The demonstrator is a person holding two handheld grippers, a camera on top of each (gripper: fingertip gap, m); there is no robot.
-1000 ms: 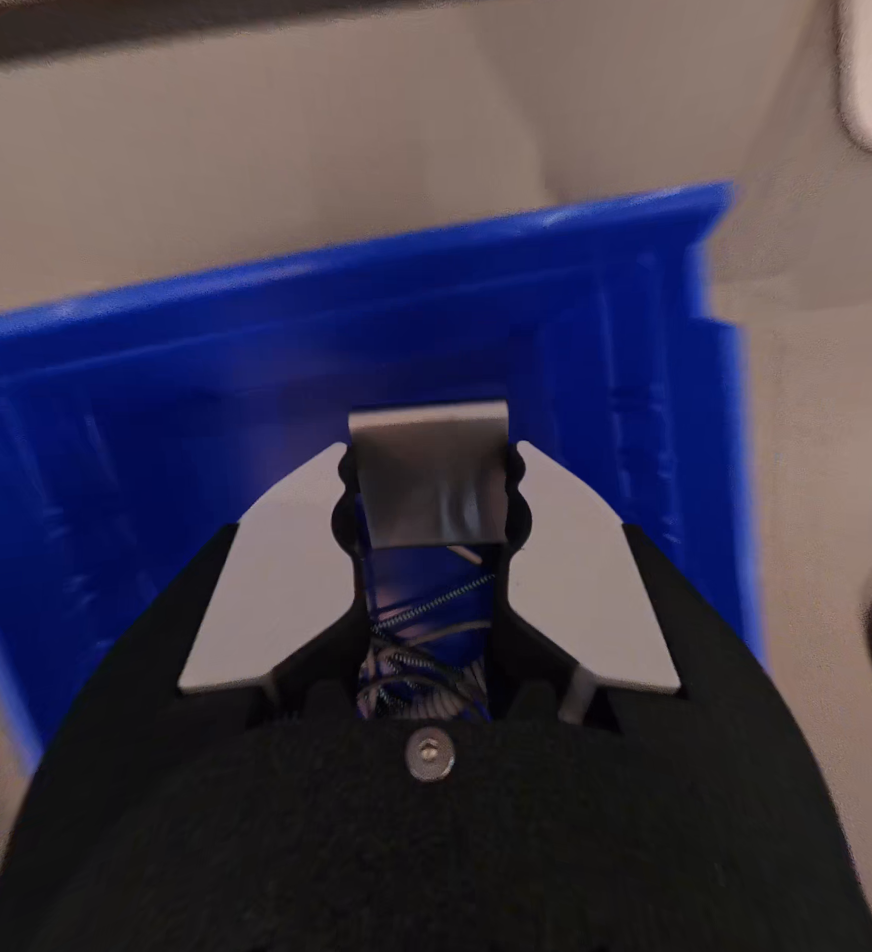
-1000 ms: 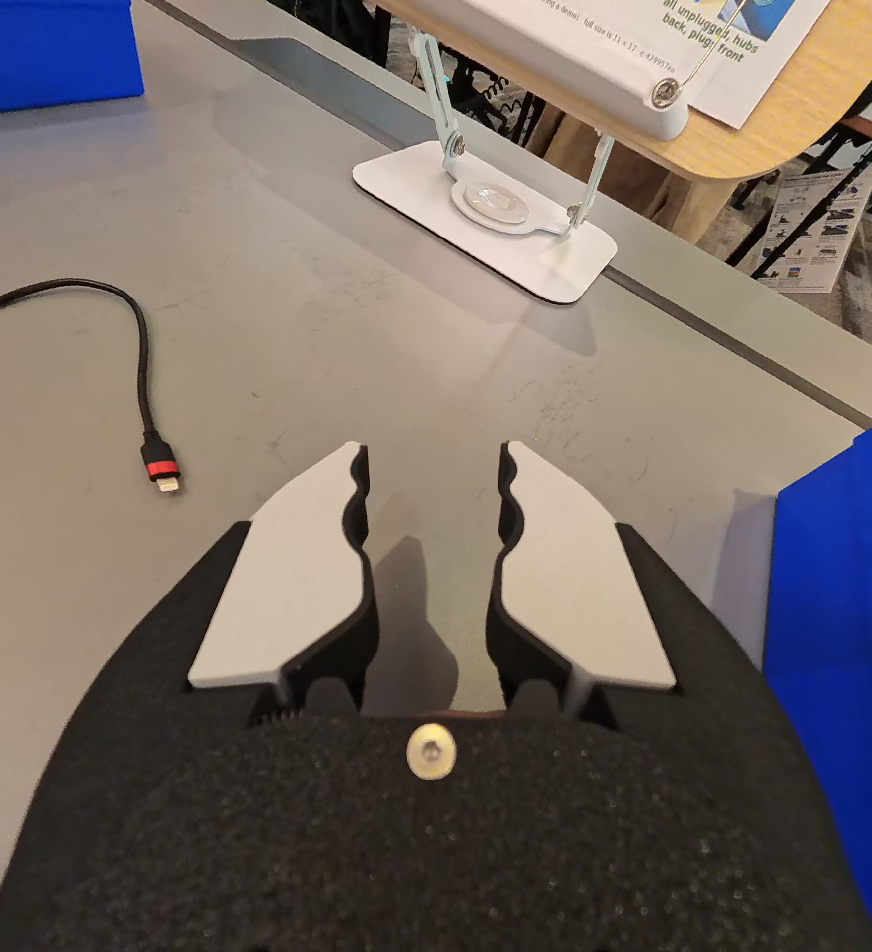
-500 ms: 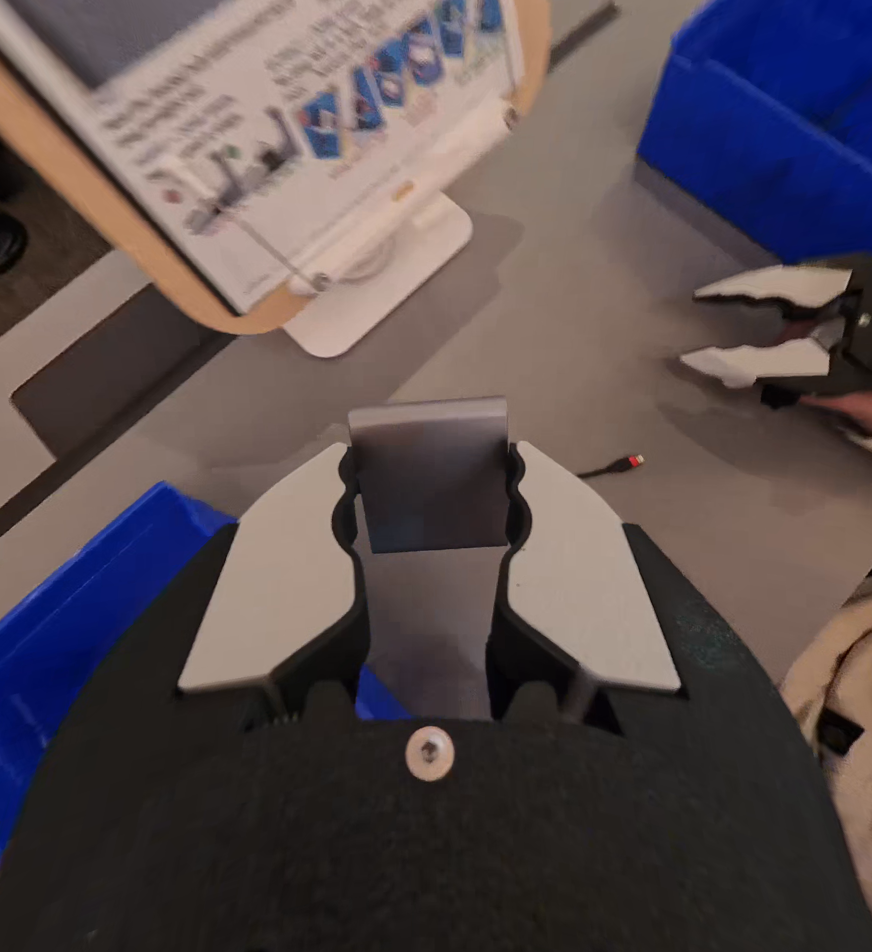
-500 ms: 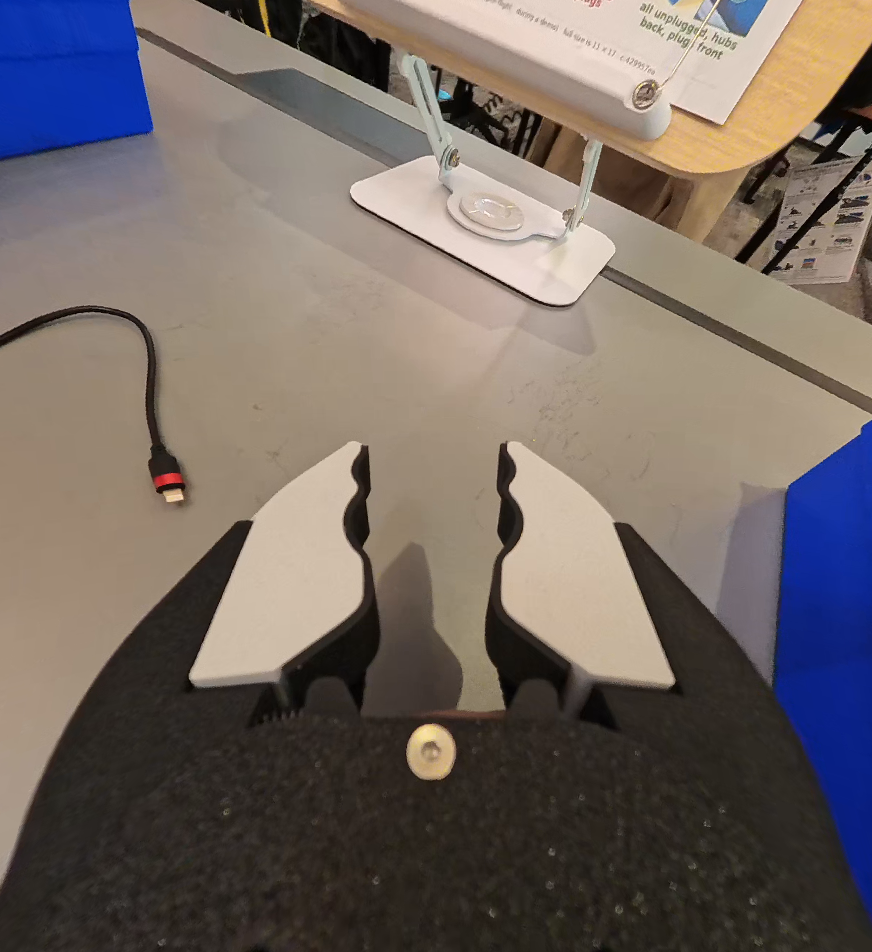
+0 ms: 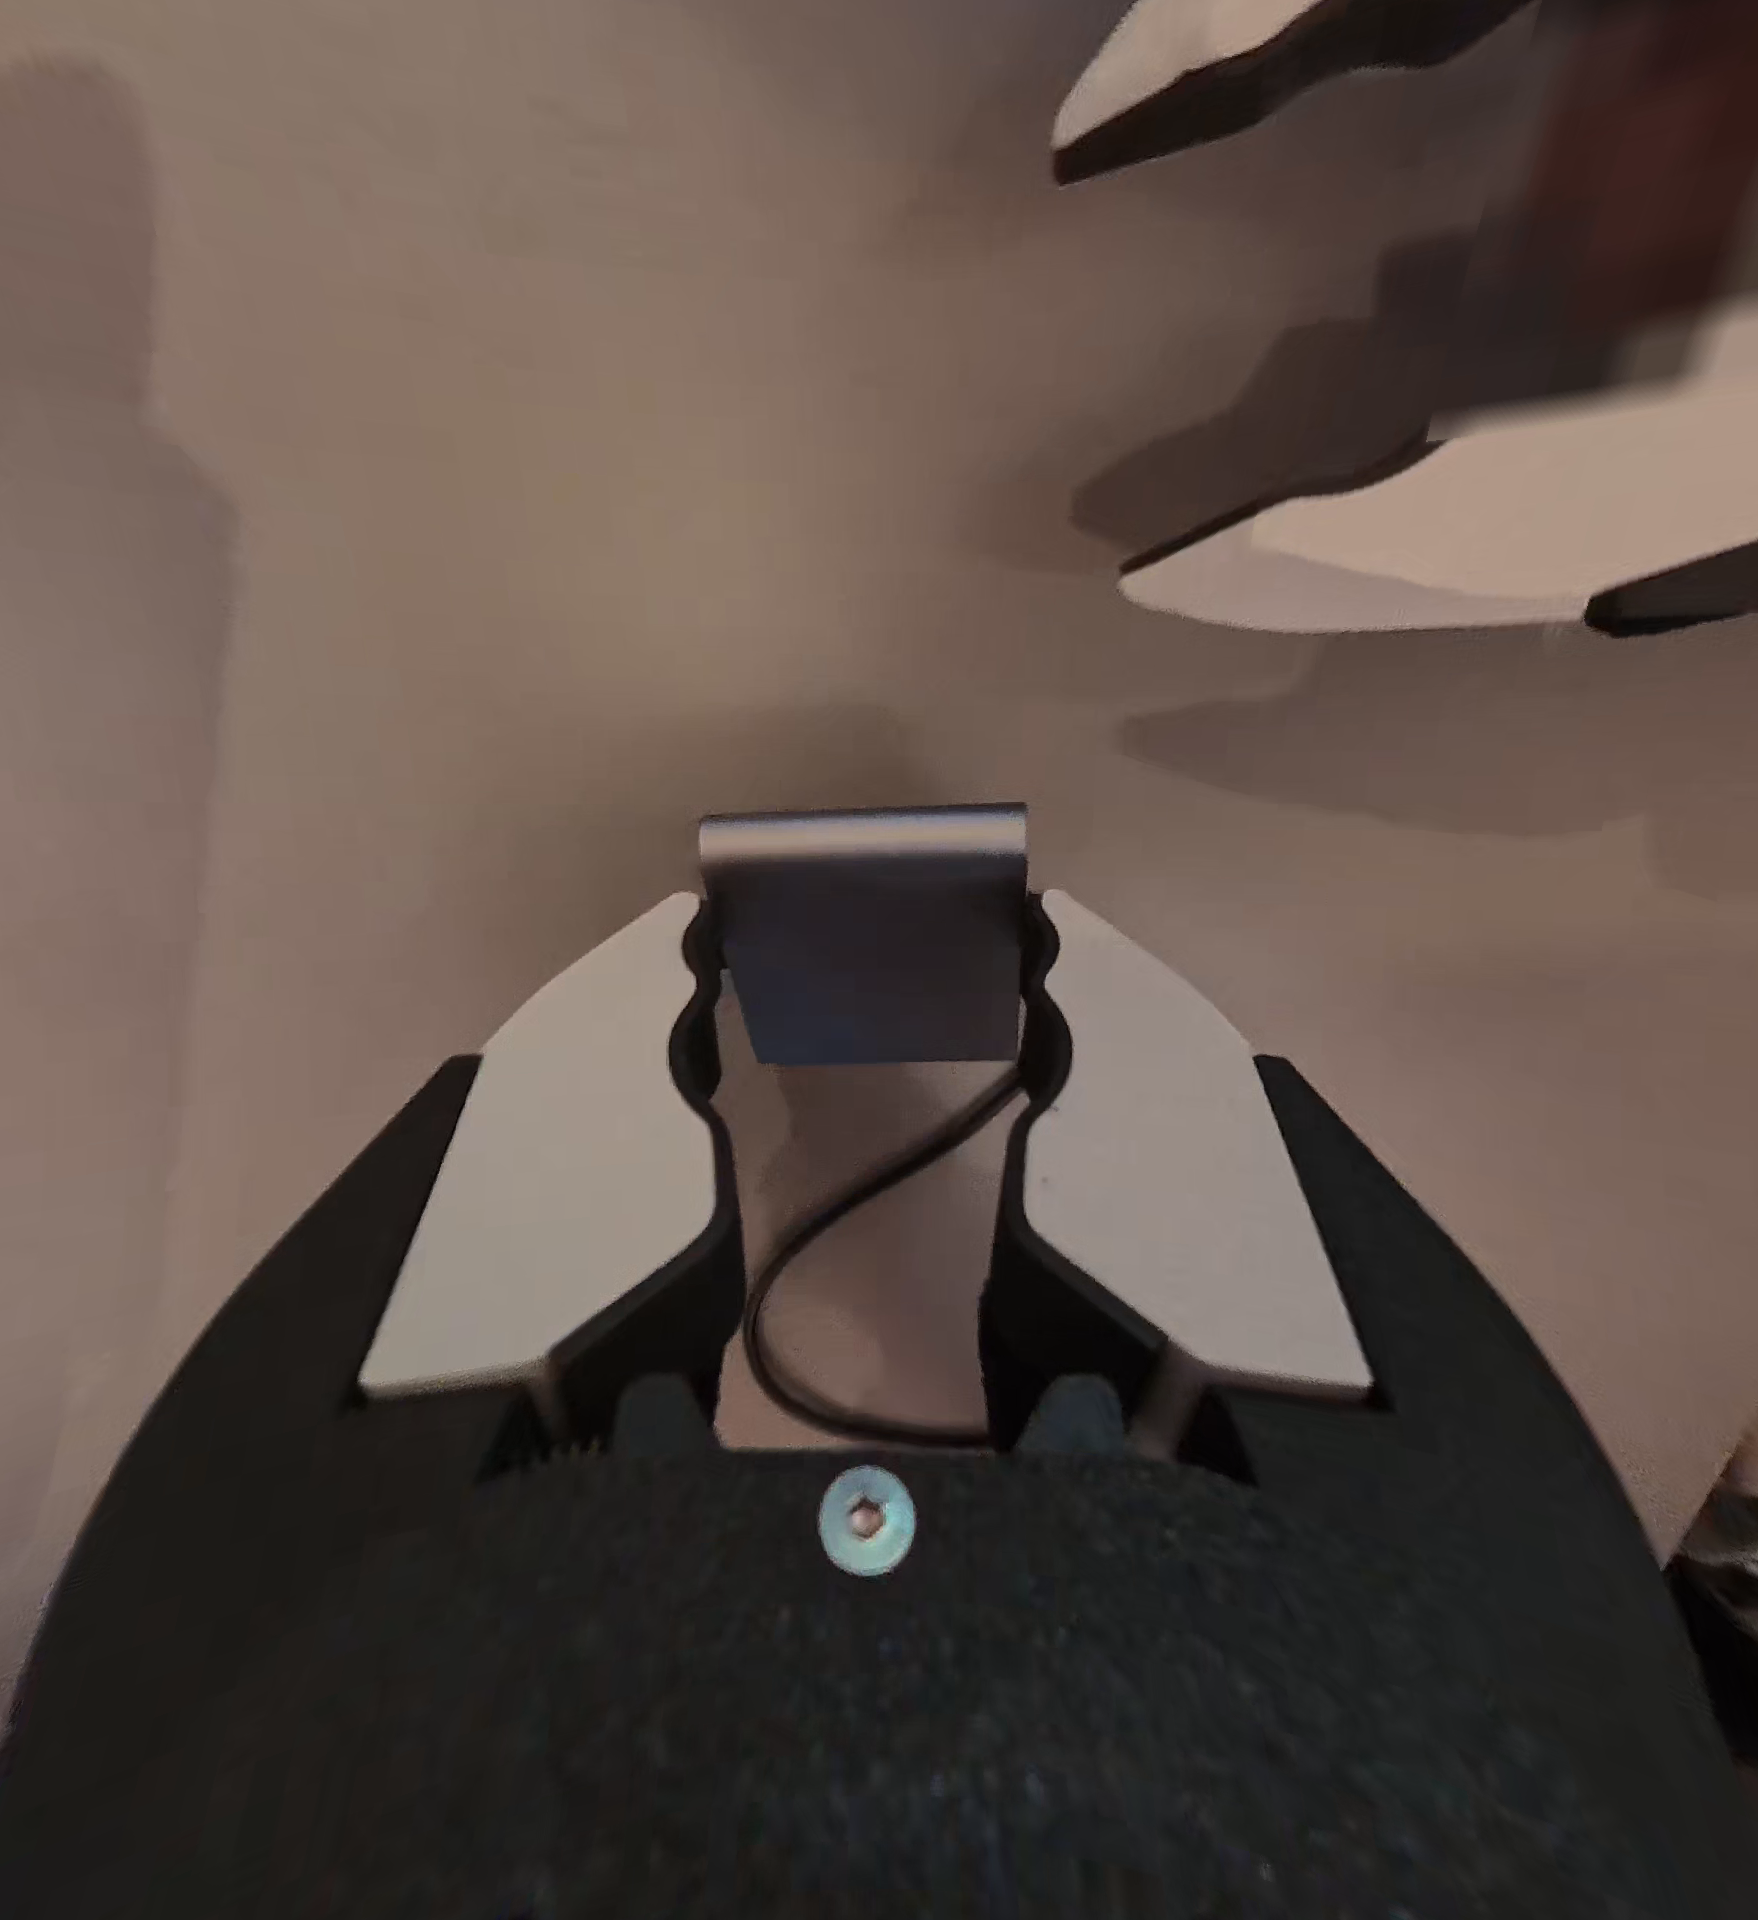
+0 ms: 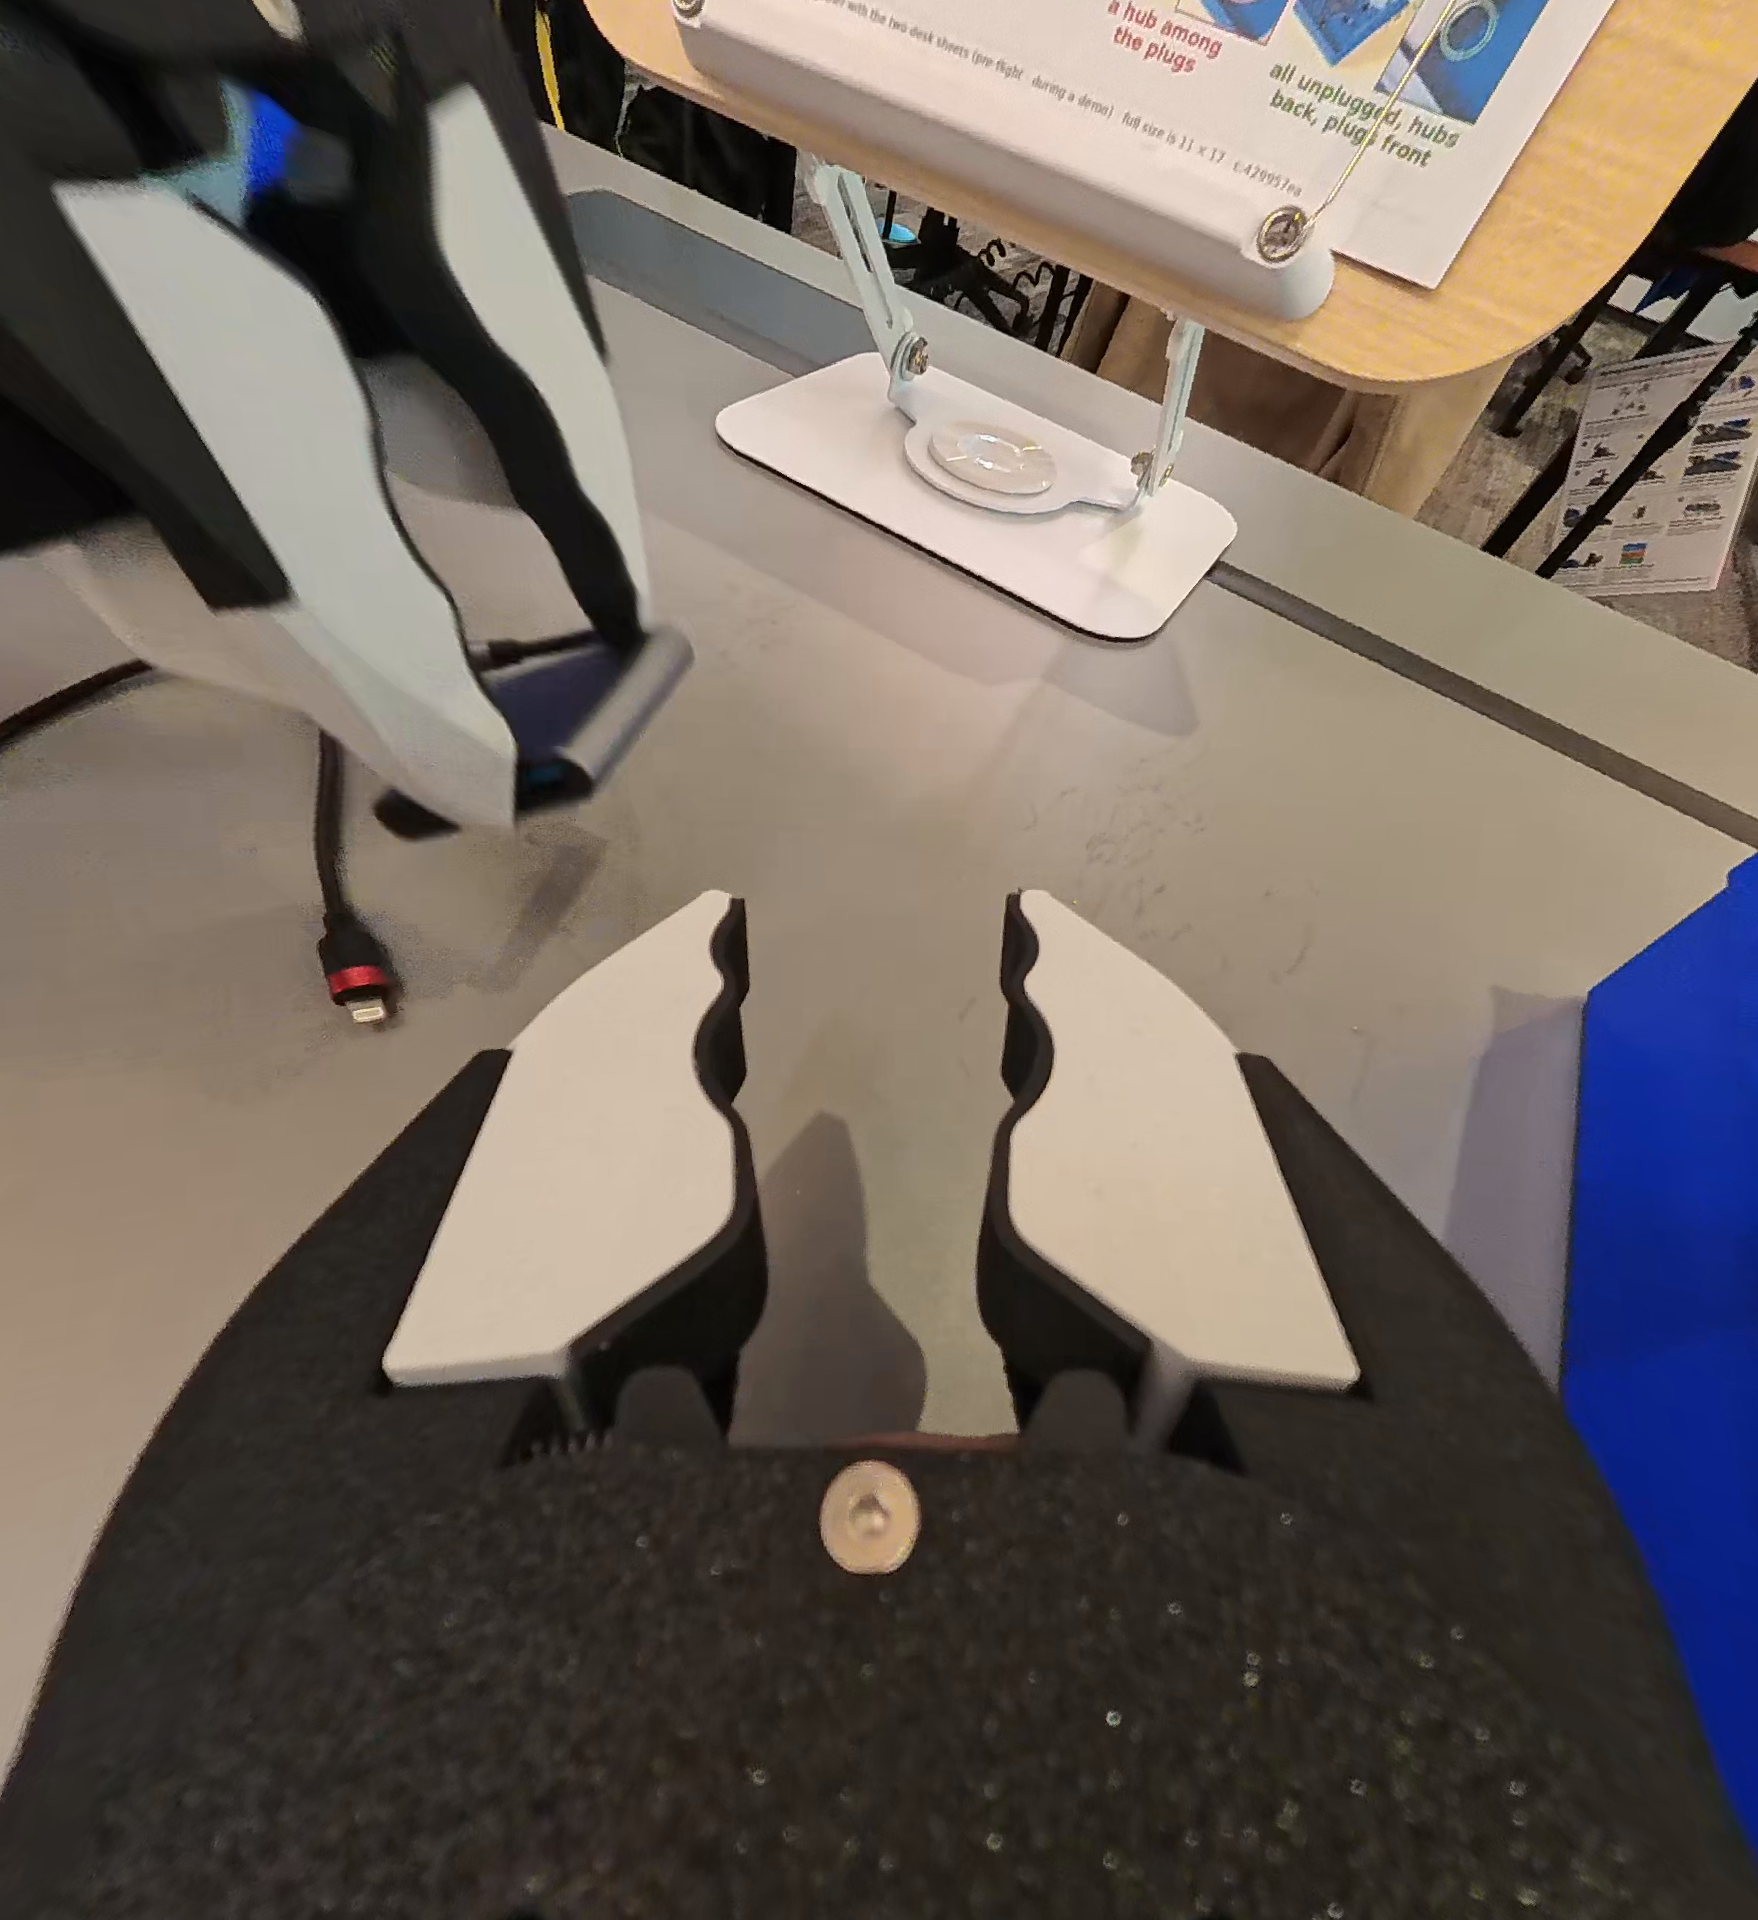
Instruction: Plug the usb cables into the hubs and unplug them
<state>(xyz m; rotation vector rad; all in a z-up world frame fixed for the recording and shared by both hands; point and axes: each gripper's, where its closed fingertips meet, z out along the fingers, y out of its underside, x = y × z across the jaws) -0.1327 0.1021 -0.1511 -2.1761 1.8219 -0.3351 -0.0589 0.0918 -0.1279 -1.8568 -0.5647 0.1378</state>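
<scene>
My left gripper (image 5: 864,904) is shut on a flat grey USB hub (image 5: 859,935) and holds it just above the grey table. In the right wrist view the left gripper (image 6: 568,717) comes down from the upper left with the hub (image 6: 636,681) at its tips. A black cable runs under it and ends in a red-ringed plug (image 6: 361,987) lying on the table. A thin black cable (image 5: 833,1236) also shows under the left gripper. My right gripper (image 6: 875,914) is open and empty, low over the table, right of the plug. It shows blurred in the left wrist view (image 5: 1114,364).
A white stand base (image 6: 979,488) sits on the far side of the table and carries a wooden board with a printed sheet (image 6: 1270,94). A blue bin (image 6: 1716,1195) stands close on the right. The table's far edge (image 6: 1477,665) runs behind the stand.
My left gripper has carried the hub out of the blue bin, across the table and down close to the right gripper and the plug. My right gripper has hardly moved and stays open.
</scene>
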